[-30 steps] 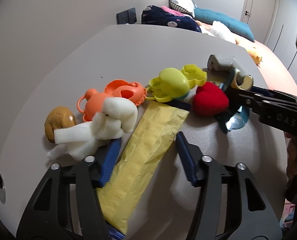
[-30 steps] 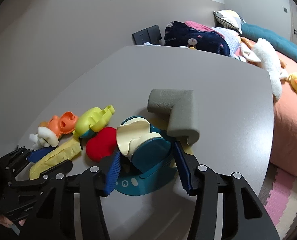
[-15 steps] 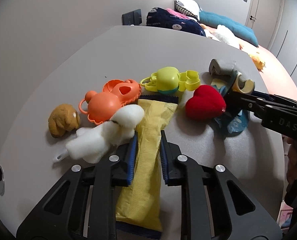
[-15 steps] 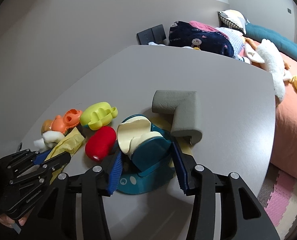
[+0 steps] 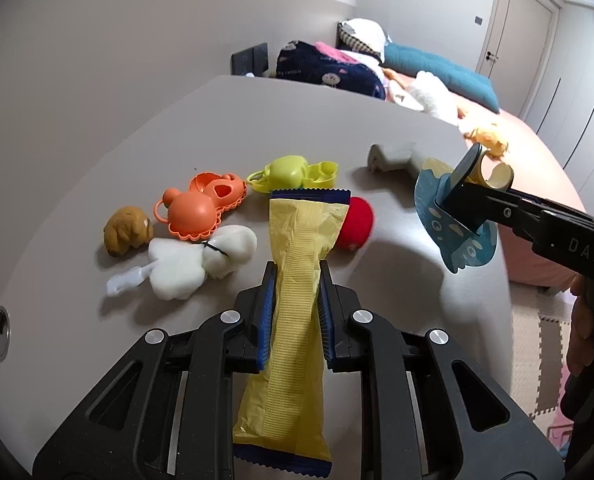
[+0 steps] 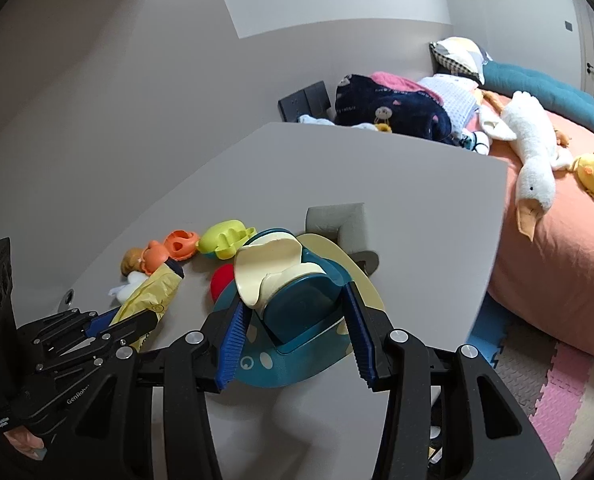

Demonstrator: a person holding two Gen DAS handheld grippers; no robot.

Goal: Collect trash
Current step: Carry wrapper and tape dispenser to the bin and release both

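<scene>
Both grippers have come up off the surface (image 5: 289, 120) since the earlier frames, each with a piece of trash. One second ago the left gripper (image 5: 295, 312) stood spread on either side of the yellow wrapper (image 5: 297, 280) while it lay flat; now its fingers (image 5: 267, 312) are pressed against the wrapper's narrow middle, and the wrapper hangs free in the lower centre of the left wrist view. It is held at the waist probably because there the thin packet folds and gives the pads something to bite. The right gripper (image 6: 293, 328) pinches the teal block of the broken blue dish (image 6: 297, 312), which carries a cream piece on top. In the left wrist view the dish (image 5: 453, 216) is seen at the right side of the frame, clear of the surface and tilted. I think the raised block was chosen because the flat rim gives no hold from above. The things which remain on the surface look like toys and not trash: the orange toy (image 5: 195, 210), the yellow-green toy (image 5: 289, 170), the red heart (image 5: 357, 222), the white plush (image 5: 193, 260) and the brown plush (image 5: 127, 230), all in the middle left of the left wrist view. The grey foam corner (image 6: 337, 224) lies behind the dish, and whether it counts as trash I cannot tell. No bin is visible in either view.
</scene>
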